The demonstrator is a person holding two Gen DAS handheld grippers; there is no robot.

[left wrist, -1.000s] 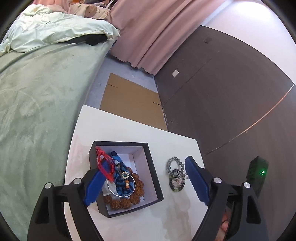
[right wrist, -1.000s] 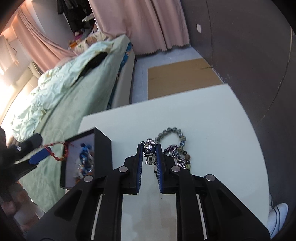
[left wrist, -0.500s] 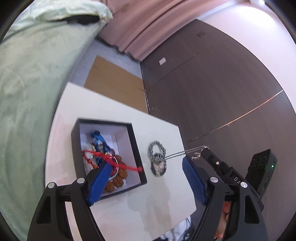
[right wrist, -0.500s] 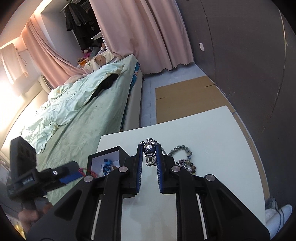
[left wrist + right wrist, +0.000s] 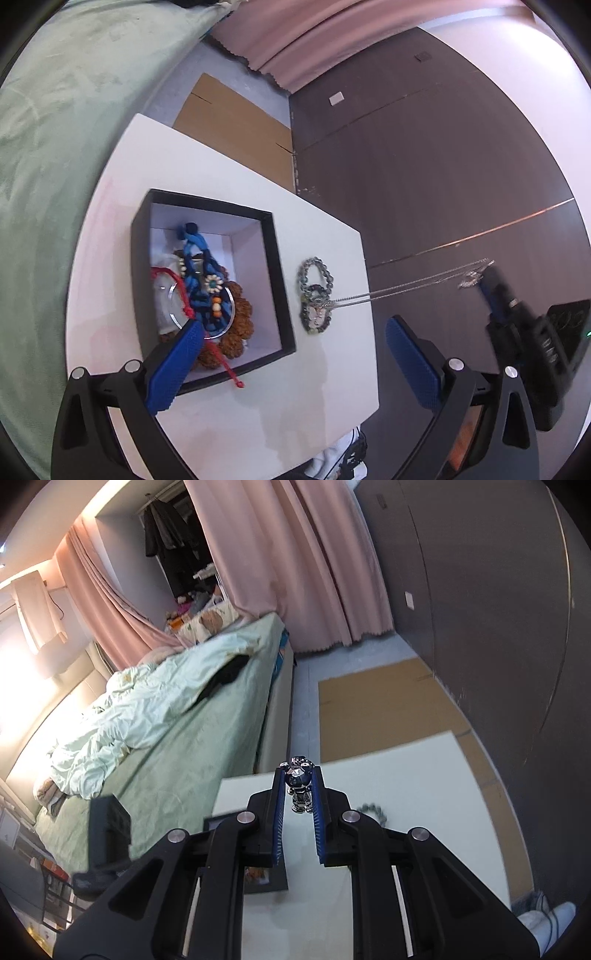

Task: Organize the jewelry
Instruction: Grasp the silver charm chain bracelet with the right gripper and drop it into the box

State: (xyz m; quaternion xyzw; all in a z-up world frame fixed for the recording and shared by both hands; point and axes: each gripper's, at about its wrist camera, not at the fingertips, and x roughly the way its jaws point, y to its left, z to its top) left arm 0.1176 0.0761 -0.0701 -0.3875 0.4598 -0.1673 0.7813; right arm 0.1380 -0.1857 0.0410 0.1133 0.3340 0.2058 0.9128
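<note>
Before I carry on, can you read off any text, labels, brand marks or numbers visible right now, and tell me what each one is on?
Nothing legible.
White lettering on the black body of the right gripper, seen from the left wrist camera: blurred, unreadable.
Marks on the dark camera block beside it: too blurred to read.
Black open-top jewelry box, white table: no text visible.

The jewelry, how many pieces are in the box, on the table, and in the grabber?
In the black box: 4 (blue cord bracelet, red string bracelet, brown bead bracelet, silver bangle)
On the table: 1 grey bead bracelet
In the right gripper: 1 silver bear necklace
Total: 6
</note>
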